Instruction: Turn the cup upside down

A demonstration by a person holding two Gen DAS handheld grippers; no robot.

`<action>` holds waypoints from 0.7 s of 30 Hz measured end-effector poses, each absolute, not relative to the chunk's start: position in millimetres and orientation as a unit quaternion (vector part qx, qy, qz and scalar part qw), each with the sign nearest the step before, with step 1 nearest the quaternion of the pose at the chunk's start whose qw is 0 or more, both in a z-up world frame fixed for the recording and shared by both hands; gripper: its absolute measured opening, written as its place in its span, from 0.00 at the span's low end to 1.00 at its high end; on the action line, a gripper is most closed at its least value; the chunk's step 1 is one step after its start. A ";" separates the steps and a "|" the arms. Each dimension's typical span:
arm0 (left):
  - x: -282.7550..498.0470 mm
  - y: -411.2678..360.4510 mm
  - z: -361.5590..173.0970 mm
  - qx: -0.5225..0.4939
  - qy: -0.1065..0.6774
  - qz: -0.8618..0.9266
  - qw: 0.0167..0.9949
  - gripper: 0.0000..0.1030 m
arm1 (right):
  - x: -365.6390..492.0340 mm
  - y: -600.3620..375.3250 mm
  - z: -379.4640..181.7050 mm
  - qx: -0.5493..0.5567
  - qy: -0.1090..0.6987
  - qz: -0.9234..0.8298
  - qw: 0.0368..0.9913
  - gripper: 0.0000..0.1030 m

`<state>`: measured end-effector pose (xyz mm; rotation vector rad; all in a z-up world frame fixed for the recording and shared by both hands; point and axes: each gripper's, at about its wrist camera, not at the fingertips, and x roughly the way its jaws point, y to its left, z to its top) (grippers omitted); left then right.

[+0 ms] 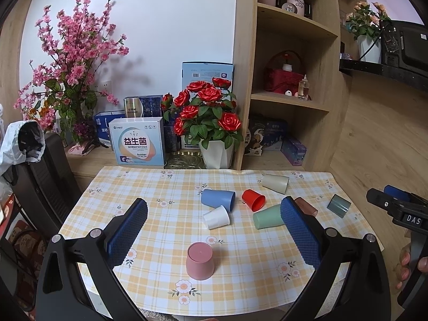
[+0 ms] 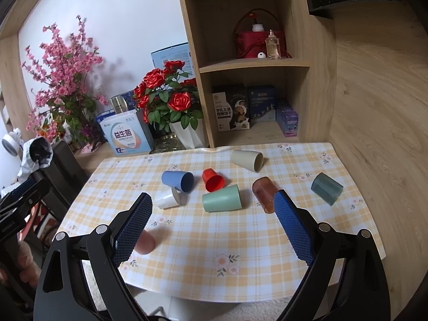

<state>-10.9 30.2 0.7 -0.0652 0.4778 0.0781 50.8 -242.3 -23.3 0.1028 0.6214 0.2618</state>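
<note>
Wooden shelving [image 2: 254, 64] rises behind a counter [image 1: 165, 289] covered by a yellow checked cloth; the pot of red roses [image 1: 211, 123] at the counter's back edge serves as landmark. Largest in each view are the tools. Left tool [image 1: 214, 230]: jaws spread wide, nothing between them, hovering well in front of the roses. Right tool [image 2: 214, 227]: jaws likewise spread and holding nothing. Pink cup [image 1: 200, 260]: stands upside down, base uppermost, well in front of the roses near the counter's front edge; in the right wrist view it is partly hidden behind that tool's left-hand finger. Green cup [image 2: 222, 198], blue cup [image 1: 218, 199] and beige cup [image 1: 275, 183]: all on their sides, in front of and to the right of the roses. Brown translucent cup [image 2: 264, 194] and grey translucent cup [image 2: 327, 188]: on their sides, farther right of the roses. Red cup [image 1: 253, 199] and white cup [image 1: 216, 217]: smallest, on their sides, the white one touching the blue.
</note>
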 end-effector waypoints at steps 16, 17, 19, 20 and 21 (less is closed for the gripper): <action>-11.4 27.3 1.8 -0.029 0.240 0.033 0.970 0.94 | 44.5 -237.0 -16.0 0.029 0.290 0.123 0.949 0.87; -11.3 27.4 1.8 -0.029 0.240 0.033 0.970 0.94 | 44.3 -236.9 -16.0 0.028 0.290 0.123 0.949 0.87; -11.0 27.0 2.0 -0.028 0.241 0.033 0.970 0.94 | 43.8 -236.6 -16.0 0.025 0.289 0.121 0.949 0.87; -11.0 27.0 2.0 -0.028 0.240 0.034 0.970 0.94 | 43.6 -235.9 -15.9 0.023 0.288 0.119 0.950 0.87; -11.0 27.1 1.9 -0.027 0.240 0.034 0.970 0.94 | 42.8 -235.2 -15.4 0.018 0.286 0.115 0.951 0.87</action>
